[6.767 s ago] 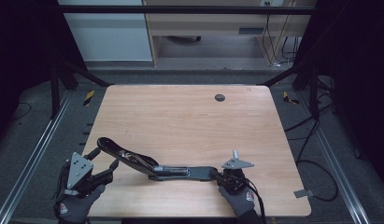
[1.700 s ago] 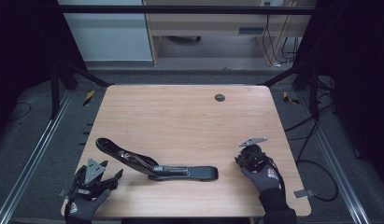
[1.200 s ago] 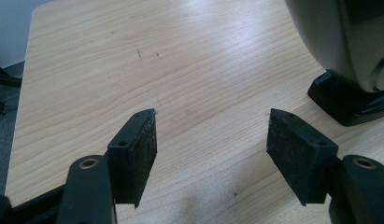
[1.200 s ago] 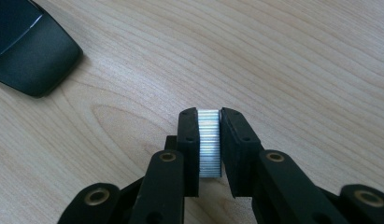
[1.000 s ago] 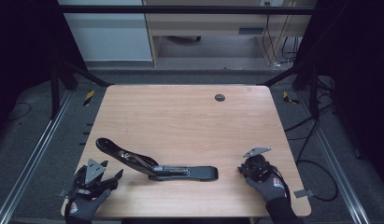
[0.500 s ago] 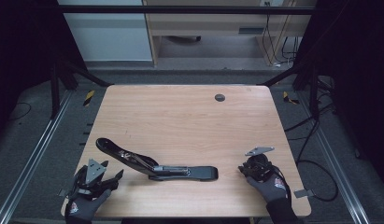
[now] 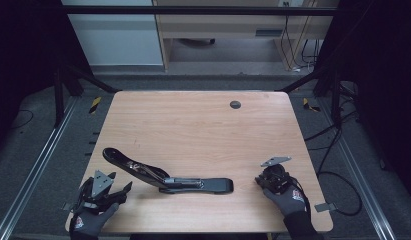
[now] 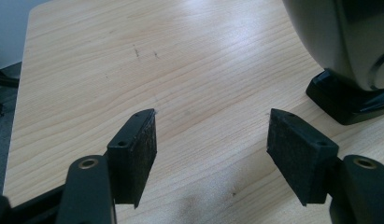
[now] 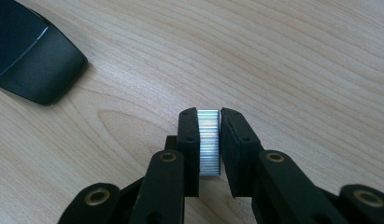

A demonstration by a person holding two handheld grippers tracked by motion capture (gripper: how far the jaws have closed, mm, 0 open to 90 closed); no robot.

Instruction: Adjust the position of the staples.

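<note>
While my right hand-held gripper (image 9: 209, 140) pinches the light, brittle silver strip of staples (image 9: 209, 142) across its flat sides, my left hand-held gripper (image 8: 210, 154) gapes empty.

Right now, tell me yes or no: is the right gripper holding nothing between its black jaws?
No: in the right gripper view the right gripper is clamped on a silvery ribbed strip of staples.

**Materials and finish**

Desk (image 7: 193, 125): pale wood grain, smooth, slight sheen. Stapler (image 7: 168, 175): black, glossy smooth shell, looks plastic. Staple strip (image 9: 209, 142): bright ribbed metal, shiny, between the right hand-held gripper (image 9: 209, 116) pads. Left hand-held gripper (image 8: 210, 140): pads matt black, rough foam-like.
</note>
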